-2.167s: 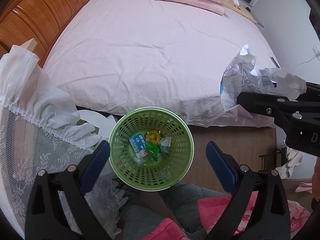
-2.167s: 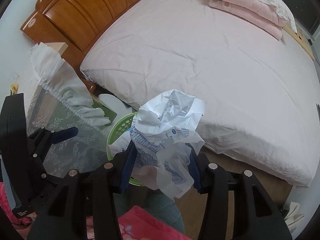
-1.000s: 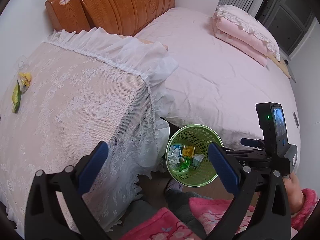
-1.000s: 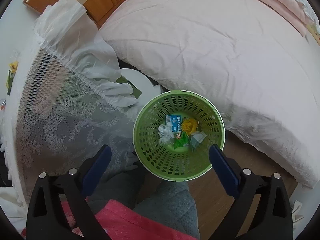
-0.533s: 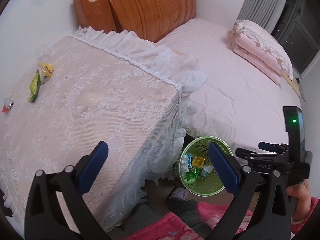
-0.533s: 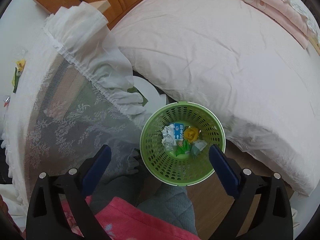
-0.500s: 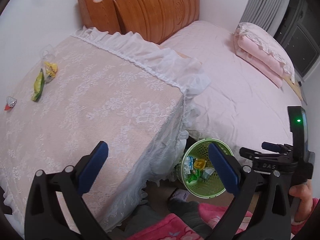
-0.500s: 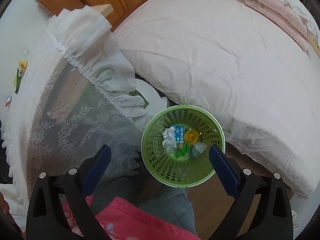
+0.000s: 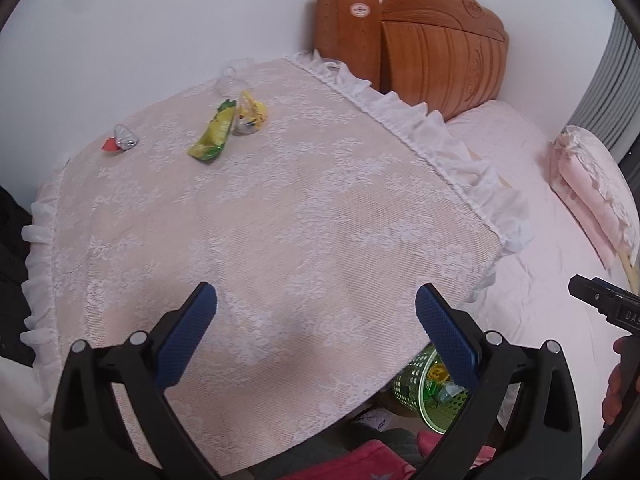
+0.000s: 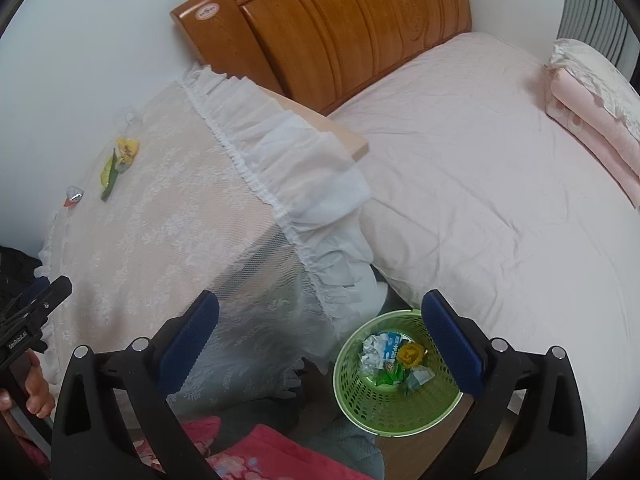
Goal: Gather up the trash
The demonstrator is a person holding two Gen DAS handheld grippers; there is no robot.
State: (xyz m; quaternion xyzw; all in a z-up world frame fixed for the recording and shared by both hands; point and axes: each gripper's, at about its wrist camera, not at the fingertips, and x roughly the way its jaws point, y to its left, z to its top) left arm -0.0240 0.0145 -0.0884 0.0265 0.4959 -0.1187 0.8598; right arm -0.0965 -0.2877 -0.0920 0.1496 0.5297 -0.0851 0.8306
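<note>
Three pieces of trash lie at the far side of the lace-covered table [image 9: 280,220]: a green-yellow wrapper [image 9: 214,136], a yellow wrapper [image 9: 250,114] and a small red and silver wrapper [image 9: 120,141]. They also show in the right wrist view, the green-yellow wrapper [image 10: 109,174] among them. My left gripper [image 9: 316,320] is open and empty over the table's near half. My right gripper [image 10: 320,324] is open and empty above the green basket [image 10: 360,404], which holds several wrappers and crumpled paper [image 10: 372,354]. The basket [image 9: 416,388] peeks from under the table edge in the left wrist view.
A bed with a pink sheet [image 10: 500,200] and a wooden headboard [image 10: 340,20] stands right of the table. Folded pink bedding [image 10: 592,100] lies on it. A clear plastic piece [image 9: 228,80] lies near the wall. The person's legs are below.
My right gripper has let the crumpled white paper fall into the basket and has since risen. My left gripper has swung up from the basket to over the table.
</note>
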